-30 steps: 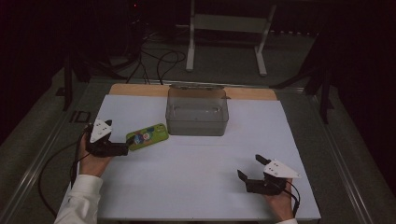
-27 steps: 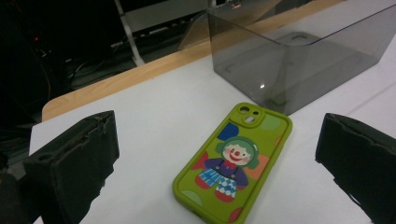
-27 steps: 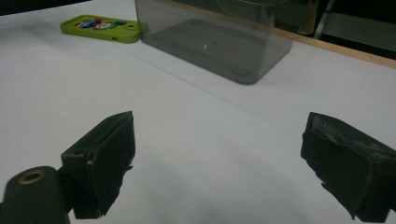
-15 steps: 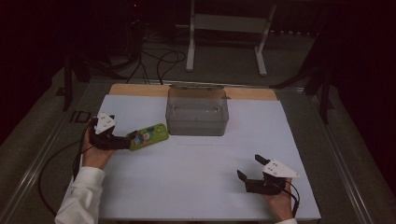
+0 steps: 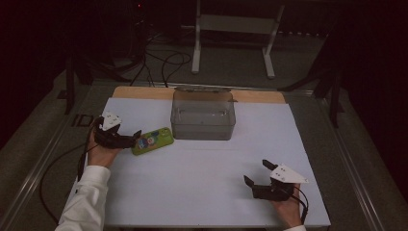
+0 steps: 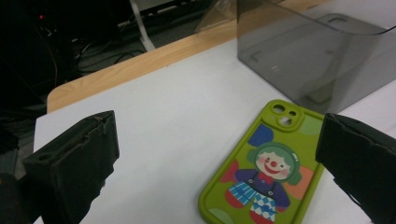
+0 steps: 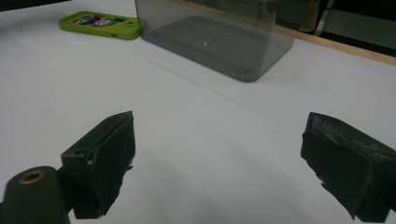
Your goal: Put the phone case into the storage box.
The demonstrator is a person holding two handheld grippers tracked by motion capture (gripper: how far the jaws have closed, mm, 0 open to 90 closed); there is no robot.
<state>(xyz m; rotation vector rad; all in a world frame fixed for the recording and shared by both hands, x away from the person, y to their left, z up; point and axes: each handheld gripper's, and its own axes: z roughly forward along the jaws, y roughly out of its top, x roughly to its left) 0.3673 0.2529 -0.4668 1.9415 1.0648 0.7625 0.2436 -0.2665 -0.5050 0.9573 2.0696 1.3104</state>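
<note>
The right gripper (image 5: 256,174), jaws spread and empty, is rested at the near edge. The left gripper (image 5: 135,137), jaws parted, is brought around the green clown-printed phone case (image 5: 152,140), not yet grasped, lying flat just beside the smoky translucent plastic box (image 5: 203,126).

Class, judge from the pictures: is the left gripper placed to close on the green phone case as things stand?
Probably yes. The left gripper is open, the green phone case lies flat between its jaws, and nothing blocks it.
</note>
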